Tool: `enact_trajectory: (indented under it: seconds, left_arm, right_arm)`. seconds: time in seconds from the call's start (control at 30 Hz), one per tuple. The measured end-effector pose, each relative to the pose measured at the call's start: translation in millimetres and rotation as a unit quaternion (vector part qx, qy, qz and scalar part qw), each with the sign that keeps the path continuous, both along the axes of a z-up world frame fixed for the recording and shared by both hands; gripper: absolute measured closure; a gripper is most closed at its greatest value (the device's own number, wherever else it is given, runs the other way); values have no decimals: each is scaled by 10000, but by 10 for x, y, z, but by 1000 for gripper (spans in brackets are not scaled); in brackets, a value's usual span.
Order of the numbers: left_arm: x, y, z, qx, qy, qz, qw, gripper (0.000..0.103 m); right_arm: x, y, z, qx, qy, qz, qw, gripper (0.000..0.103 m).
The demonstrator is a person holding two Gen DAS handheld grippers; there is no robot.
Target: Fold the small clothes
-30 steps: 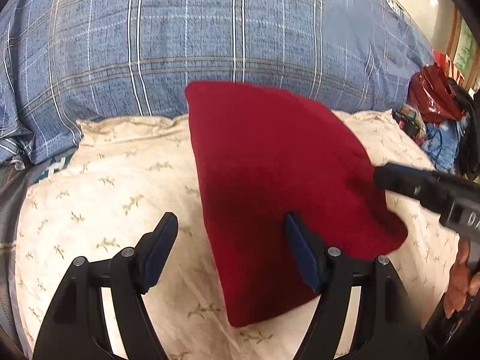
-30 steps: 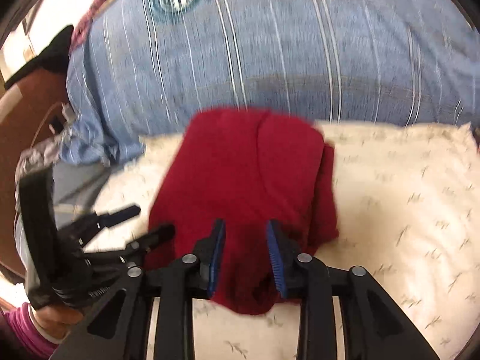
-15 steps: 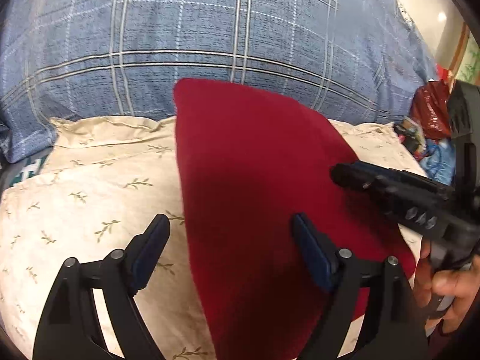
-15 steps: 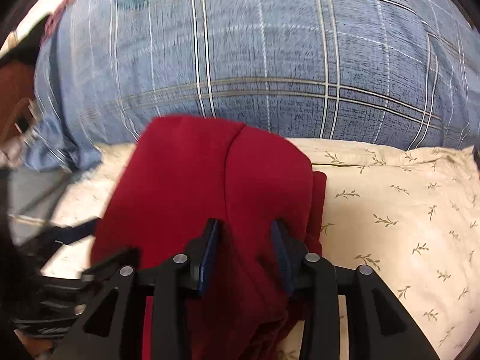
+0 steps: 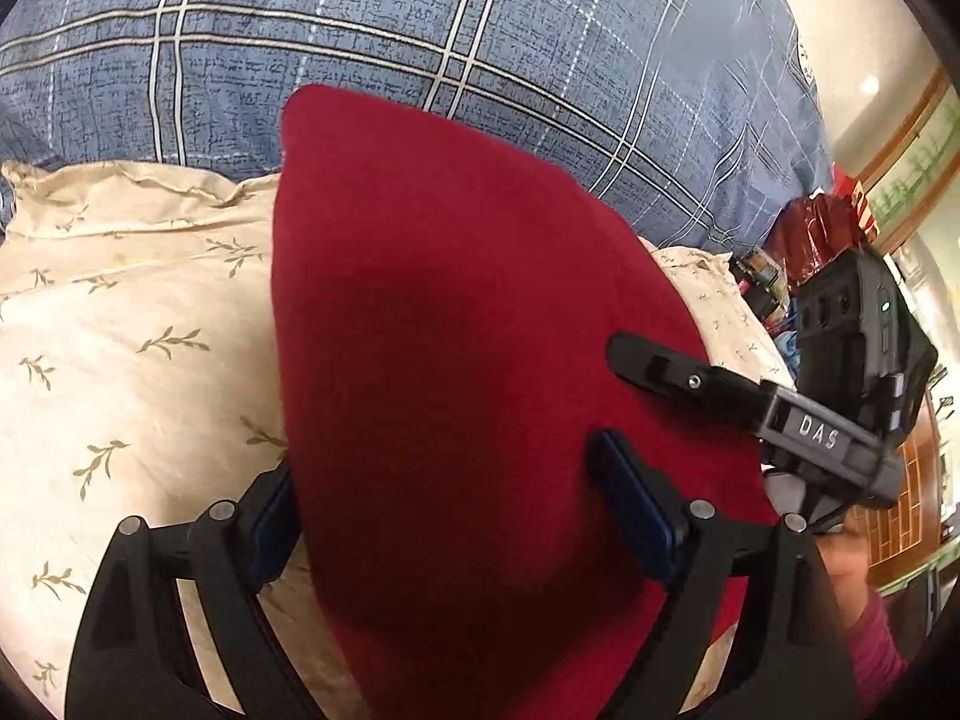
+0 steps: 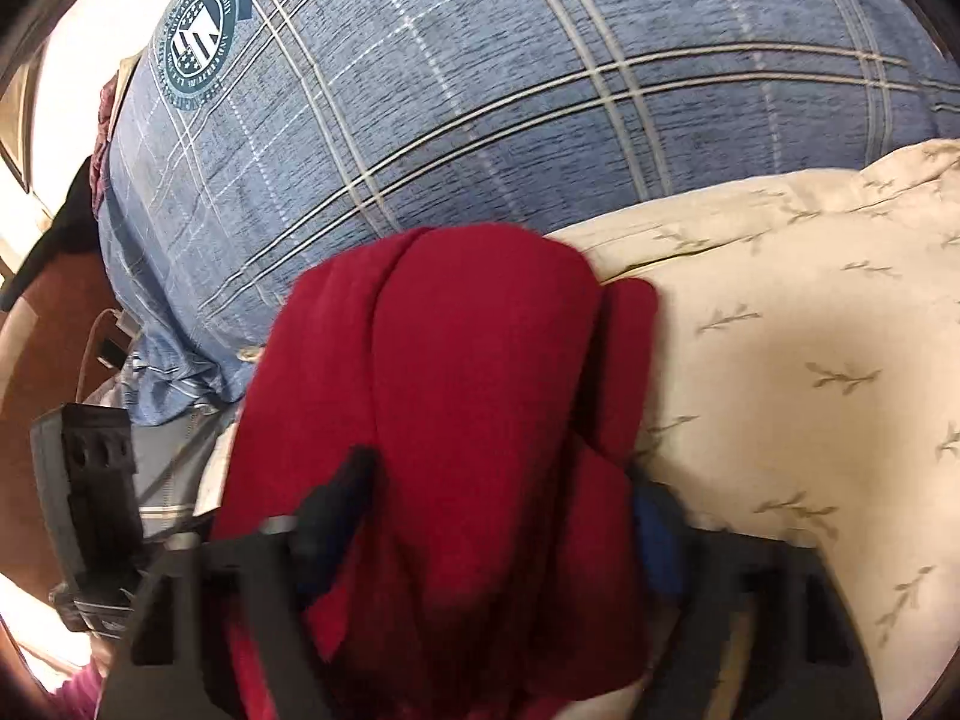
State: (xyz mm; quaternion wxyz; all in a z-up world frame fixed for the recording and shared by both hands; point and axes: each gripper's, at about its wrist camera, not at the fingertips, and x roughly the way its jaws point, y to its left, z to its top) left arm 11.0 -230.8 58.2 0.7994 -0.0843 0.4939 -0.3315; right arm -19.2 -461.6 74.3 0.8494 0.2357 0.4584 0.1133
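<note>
A folded dark red garment (image 5: 456, 372) lies on a cream leaf-print pillow (image 5: 120, 348). In the left wrist view my left gripper (image 5: 444, 510) is open, its jaws wide on either side of the garment's near part, the left finger partly under the cloth edge. The right gripper's finger (image 5: 672, 366) rests on the garment's right edge. In the right wrist view the garment (image 6: 468, 396) shows layered folds and my right gripper (image 6: 498, 516) is open, jaws straddling its near end, blurred by motion.
A blue plaid duvet (image 5: 420, 36) rises behind the pillow (image 6: 810, 360). A red bag and clutter (image 5: 810, 240) sit at the far right. The left gripper's body (image 6: 90, 510) shows at the lower left of the right wrist view.
Both grippers moved forward over the garment. The right gripper's jaws widened from narrow to straddling the cloth. The left gripper stayed open.
</note>
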Motion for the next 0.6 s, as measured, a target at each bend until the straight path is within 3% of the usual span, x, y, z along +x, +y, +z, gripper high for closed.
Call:
enact_trajectory:
  seconds: [0.07, 0.13, 0.17, 0.27, 0.4, 0.47, 0.53, 0.6]
  left_arm:
    - [-41, 11, 53, -55, -37, -4, 10000, 28]
    - [-91, 61, 166, -107, -115, -34, 9999, 47]
    - [-126, 104, 231, -153, -105, -56, 9998, 49]
    - [-307, 306, 445, -280, -71, -52, 9996, 50]
    - [-630, 596, 622, 97, -239, -60, 9997, 49]
    - [-752, 761, 600, 240, -273, 88, 9993, 49]
    - [-791, 807, 485, 499, -211, 205, 9983, 49]
    - [-799, 852, 329, 747, -41, 360, 9966, 45]
  right_arm:
    - [-9, 53, 84, -30, -1, 65, 10000, 55]
    - [-61, 87, 212, -44, -81, 137, 9999, 62]
    - [-83, 125, 274, 77, -112, 162, 9998, 63]
    - [-195, 265, 462, 426, -138, 289, 9986, 64]
    - [-404, 588, 594, 504, -109, 619, 9968, 64]
    - [-472, 723, 542, 530, -75, 742, 9958, 59]
    - [-472, 896, 411, 134, 82, 793, 9967, 49]
    - [-475, 993, 294, -375, 460, 682, 9959, 49]
